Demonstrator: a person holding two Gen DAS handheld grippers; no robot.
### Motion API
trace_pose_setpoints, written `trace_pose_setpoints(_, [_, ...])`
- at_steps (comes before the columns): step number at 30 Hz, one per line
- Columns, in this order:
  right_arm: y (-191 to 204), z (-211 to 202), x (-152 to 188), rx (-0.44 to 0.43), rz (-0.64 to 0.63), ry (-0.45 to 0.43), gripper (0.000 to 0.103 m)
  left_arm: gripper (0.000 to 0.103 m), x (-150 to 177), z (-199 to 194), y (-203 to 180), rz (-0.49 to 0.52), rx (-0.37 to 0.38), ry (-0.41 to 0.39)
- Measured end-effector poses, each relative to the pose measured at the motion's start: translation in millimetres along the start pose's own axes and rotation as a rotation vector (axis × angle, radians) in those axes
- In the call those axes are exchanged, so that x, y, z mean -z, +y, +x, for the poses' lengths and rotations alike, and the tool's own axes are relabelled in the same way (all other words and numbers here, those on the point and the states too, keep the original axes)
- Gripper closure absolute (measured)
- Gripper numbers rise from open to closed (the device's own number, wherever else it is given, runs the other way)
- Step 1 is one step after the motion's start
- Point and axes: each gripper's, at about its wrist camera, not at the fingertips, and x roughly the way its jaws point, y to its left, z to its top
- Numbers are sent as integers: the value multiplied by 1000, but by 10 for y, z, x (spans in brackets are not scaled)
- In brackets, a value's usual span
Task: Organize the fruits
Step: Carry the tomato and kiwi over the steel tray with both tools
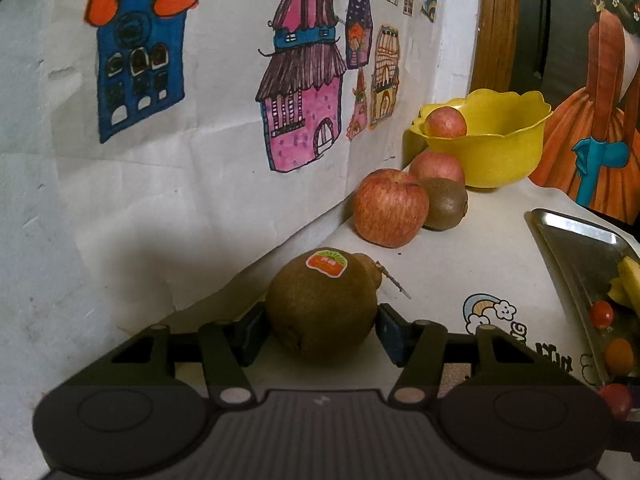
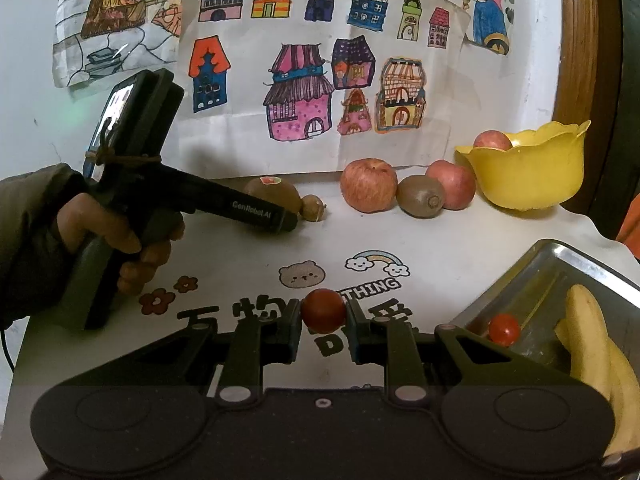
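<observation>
**Two fruits gripped, sorting under way**

The worktop (image 2: 460, 240) spreads out ahead of me, its printed cover running to the wall with the house drawings (image 2: 304, 92). At the far right stands the yellow bowl (image 2: 532, 176), one apple (image 2: 493, 140) already inside. Just beside me on the right is the metal tray (image 2: 560, 264), holding bananas (image 2: 588, 328) and a cherry tomato (image 2: 504, 329).

Between bowl and wall corner sit two loose apples, the nearer apple (image 1: 390, 208) and the farther one (image 1: 436, 164), with a bare kiwi (image 1: 446, 204) touching them.

My left hand-held gripper (image 1: 320, 334) sits low on the worktop, its pads set around the stickered kiwi (image 1: 322, 304). The pads look to be touching its sides, so I judge it gripped but not yet lifted. A small brown nub (image 2: 314, 208) lies right next to it; I cannot tell what it is.

My right hand-held gripper (image 2: 323, 322) is closed narrow on a red cherry tomato (image 2: 323, 310), held above the printed lettering, near the tray.

As I read it, apples go to the bowl and small fruit to the tray. The right side needs a short swing over the tray rim and a gentle release, since the tomato would roll. For the left, I cannot tell where the kiwi belongs. Carrying it means lifting clear before passing the loose apples, keeping the squeeze light on soft flesh.
</observation>
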Motion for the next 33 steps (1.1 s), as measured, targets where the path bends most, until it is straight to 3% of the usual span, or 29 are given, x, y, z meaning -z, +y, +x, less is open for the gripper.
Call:
trace_pose_setpoints(10, [-13, -37, 69, 5, 13, 0, 78, 41, 121, -160, -61, 15, 47, 3])
trace_pose_setpoints(21, [-67, -226, 180, 28, 45, -2, 78, 41, 321, -563, -345, 63, 165, 13])
trace_pose_setpoints(33, [-388, -592, 293, 144, 106, -39, 78, 41, 287, -797, -828, 100, 265, -19])
